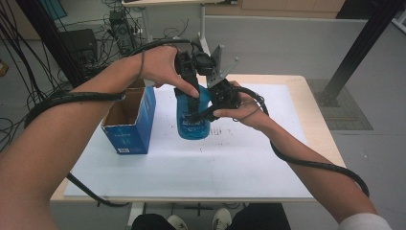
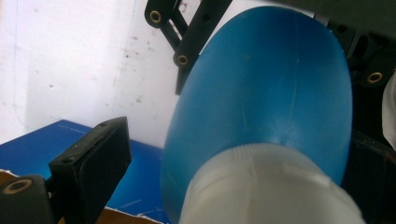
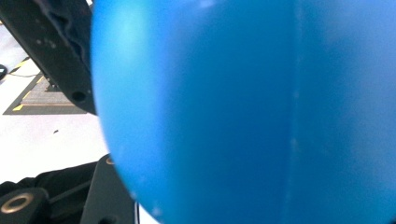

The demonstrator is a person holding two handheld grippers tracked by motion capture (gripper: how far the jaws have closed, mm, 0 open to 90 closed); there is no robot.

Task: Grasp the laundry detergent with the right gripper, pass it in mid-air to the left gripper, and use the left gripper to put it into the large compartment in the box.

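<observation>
From my left gripper's view I get the blue bottle's (image 2: 261, 93) white cap (image 2: 266, 186) close up, with my own left jaw standing clear beside it, so whether my left gripper (image 1: 189, 88) grips anything I cannot tell. My right gripper's view gives me smooth blue plastic pressed up close. From the high view, the bottle (image 1: 194, 120) stands on the white sheet (image 1: 230, 158), just beside the open blue box (image 1: 131, 120). My right gripper (image 1: 210, 103) is clamped on its side. Both hands meet above it, wrists bent inward.

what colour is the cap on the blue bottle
White, on the blue bottle; the cap shows best in the left gripper view.
</observation>
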